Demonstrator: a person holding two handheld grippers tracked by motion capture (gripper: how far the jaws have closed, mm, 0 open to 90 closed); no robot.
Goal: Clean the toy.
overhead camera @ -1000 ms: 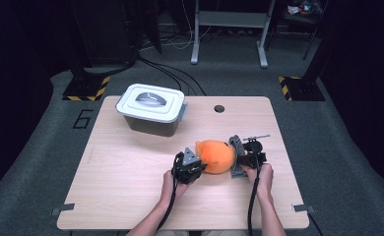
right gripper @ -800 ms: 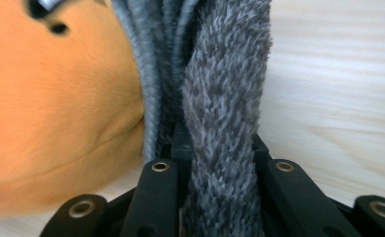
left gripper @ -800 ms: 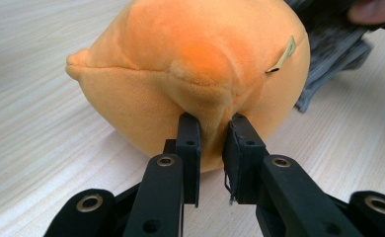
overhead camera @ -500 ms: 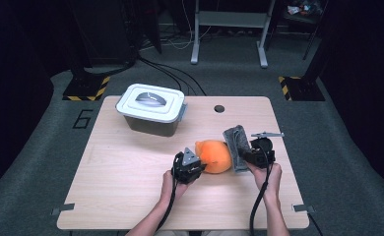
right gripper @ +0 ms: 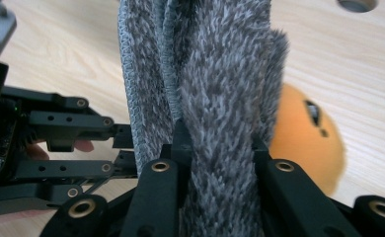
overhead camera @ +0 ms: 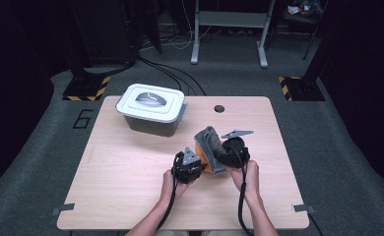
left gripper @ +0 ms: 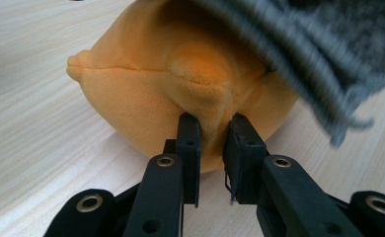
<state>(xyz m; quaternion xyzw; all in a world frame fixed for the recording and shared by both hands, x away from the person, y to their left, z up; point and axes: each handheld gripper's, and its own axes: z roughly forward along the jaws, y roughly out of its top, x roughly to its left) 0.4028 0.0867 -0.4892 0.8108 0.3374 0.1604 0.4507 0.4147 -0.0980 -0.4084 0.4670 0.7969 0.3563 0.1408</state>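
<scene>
Centre of the high view: left tongs [overhead camera: 196, 164] pinch the orange plush [left gripper: 180, 84] on the surface [overhead camera: 131, 196]; right tongs [overhead camera: 218, 153] clamp grey fuzzy cloth [overhead camera: 208, 142] standing upright just right of it.

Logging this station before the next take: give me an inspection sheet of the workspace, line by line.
Surface: wooden table, with a round hole near the far edge.
Job's things: orange plush toy lying on the table; grey fuzzy cloth lifted over it.
Clutter: lidded grey box at far left.
Grippers: left gripper shut on a fold of the plush toy; right gripper shut on the grey cloth.
Cables: one cable trailing from each gripper along the forearms; more cables on the floor behind the table.
Surroundings: dark grey floor, yellow-black striped bases, metal frame legs behind.
</scene>
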